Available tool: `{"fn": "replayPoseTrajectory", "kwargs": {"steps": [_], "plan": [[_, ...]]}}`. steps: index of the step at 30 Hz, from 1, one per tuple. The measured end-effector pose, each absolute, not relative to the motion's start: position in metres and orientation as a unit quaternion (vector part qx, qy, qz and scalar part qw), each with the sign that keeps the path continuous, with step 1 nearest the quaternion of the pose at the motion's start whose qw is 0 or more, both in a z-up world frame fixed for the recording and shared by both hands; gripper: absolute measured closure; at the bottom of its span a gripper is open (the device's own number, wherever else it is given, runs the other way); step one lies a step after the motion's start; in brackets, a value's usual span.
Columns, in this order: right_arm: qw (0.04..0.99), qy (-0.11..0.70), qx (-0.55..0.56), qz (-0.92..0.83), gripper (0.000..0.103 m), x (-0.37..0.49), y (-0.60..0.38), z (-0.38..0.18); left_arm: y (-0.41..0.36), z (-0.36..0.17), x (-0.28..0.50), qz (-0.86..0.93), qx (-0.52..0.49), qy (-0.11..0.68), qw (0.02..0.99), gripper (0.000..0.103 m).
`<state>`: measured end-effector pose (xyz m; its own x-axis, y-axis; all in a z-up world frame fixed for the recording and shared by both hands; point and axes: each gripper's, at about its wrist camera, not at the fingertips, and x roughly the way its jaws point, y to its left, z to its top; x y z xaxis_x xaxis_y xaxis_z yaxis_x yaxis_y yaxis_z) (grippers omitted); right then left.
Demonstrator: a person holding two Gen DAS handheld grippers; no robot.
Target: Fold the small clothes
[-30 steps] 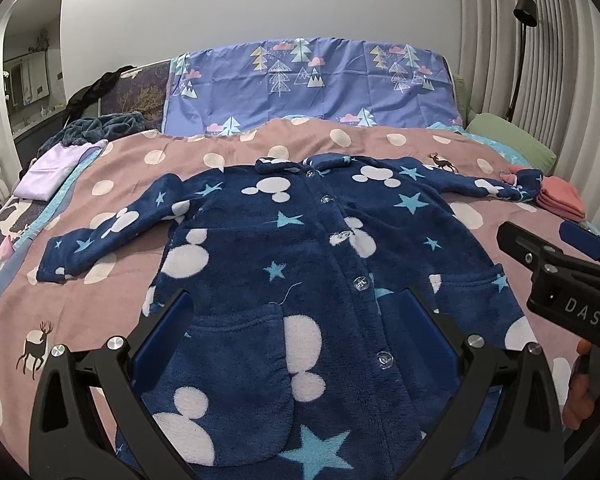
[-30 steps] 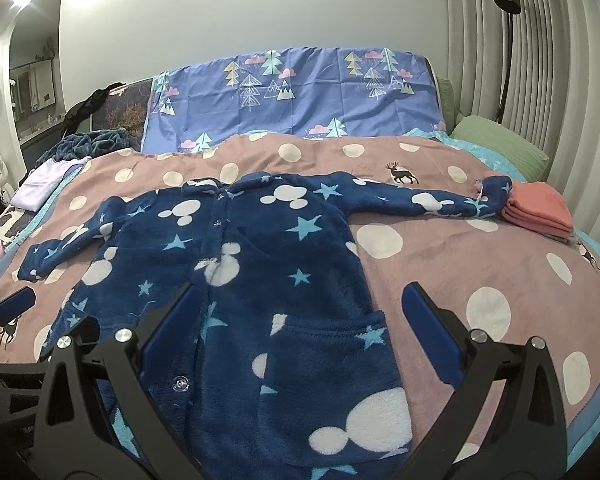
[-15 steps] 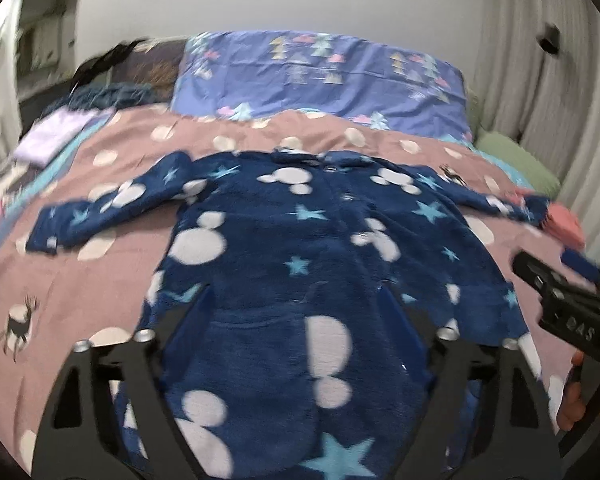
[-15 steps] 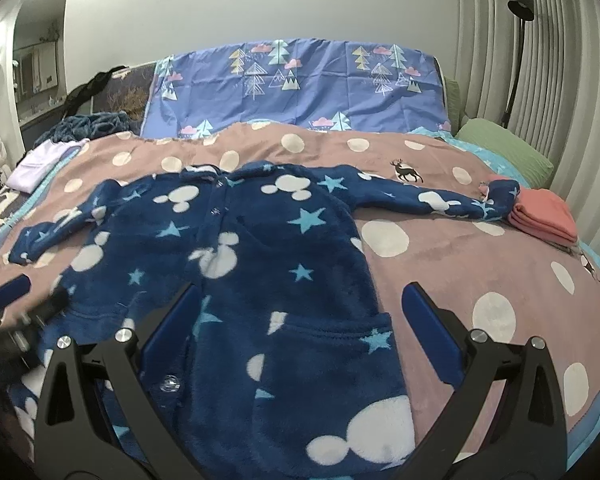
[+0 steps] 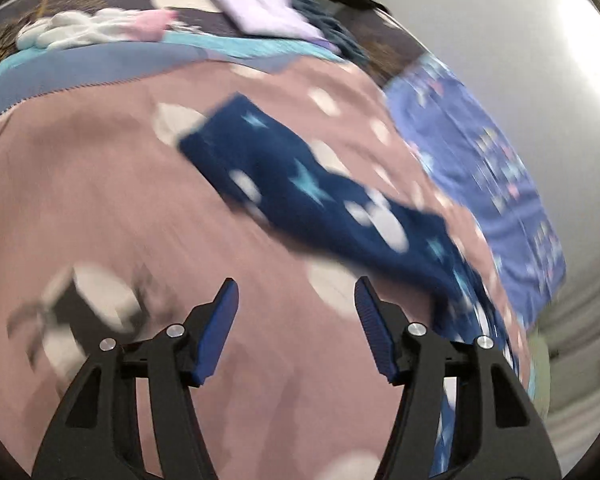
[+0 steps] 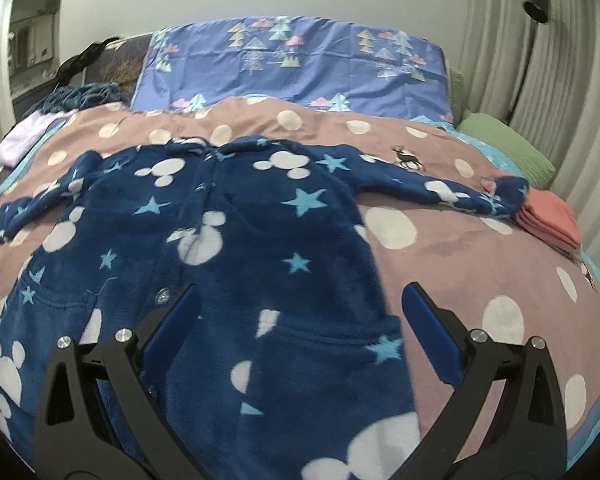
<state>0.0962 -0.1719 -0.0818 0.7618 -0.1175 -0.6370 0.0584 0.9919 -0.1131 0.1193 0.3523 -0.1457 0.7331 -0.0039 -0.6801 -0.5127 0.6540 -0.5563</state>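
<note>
I've swung the left gripper (image 5: 296, 320) away from the body of the blue fleece robe (image 6: 204, 264), and its view now rolls and blurs over the pink dotted blanket (image 5: 100, 208), with the robe's left sleeve (image 5: 300, 192) running from centre frame to the lower right. Its jaws have just been closing partway but stand apart with only blanket between them; the sleeve lies beyond the tips. The right gripper (image 6: 300, 332) has crept slightly lower over the robe's near hem, jaws wide and empty. The robe lies flat, buttoned, sleeves spread, filling the left and centre of the right view. I judge folding hasn't started; the left sleeve looks like my first grab
</note>
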Motion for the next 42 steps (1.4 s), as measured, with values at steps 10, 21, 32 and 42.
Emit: {"fn": "replayPoseTrajectory", "kwargs": {"steps": [10, 21, 32, 42], "plan": [[0.933, 0.353, -0.065, -0.036, 0.002, 0.115, -0.159, -0.093, 0.427, -0.176, 0.176, 0.228, -0.439, 0.330, 0.804, 0.047], [0.932, 0.356, -0.044, -0.046, 0.002, 0.141, -0.173, -0.098, 0.369, -0.106, 0.220, 0.138, -0.364, 0.295, 0.872, 0.096], [0.929, 0.364, 0.024, -0.068, 0.002, 0.148, -0.224, -0.110, 0.088, -0.030, 0.252, -0.141, -0.189, 0.312, 0.920, 0.095], [0.926, 0.366, 0.083, -0.040, 0.037, 0.150, -0.270, -0.110, 0.004, -0.082, 0.239, -0.168, -0.083, 0.370, 0.910, 0.042]]}}
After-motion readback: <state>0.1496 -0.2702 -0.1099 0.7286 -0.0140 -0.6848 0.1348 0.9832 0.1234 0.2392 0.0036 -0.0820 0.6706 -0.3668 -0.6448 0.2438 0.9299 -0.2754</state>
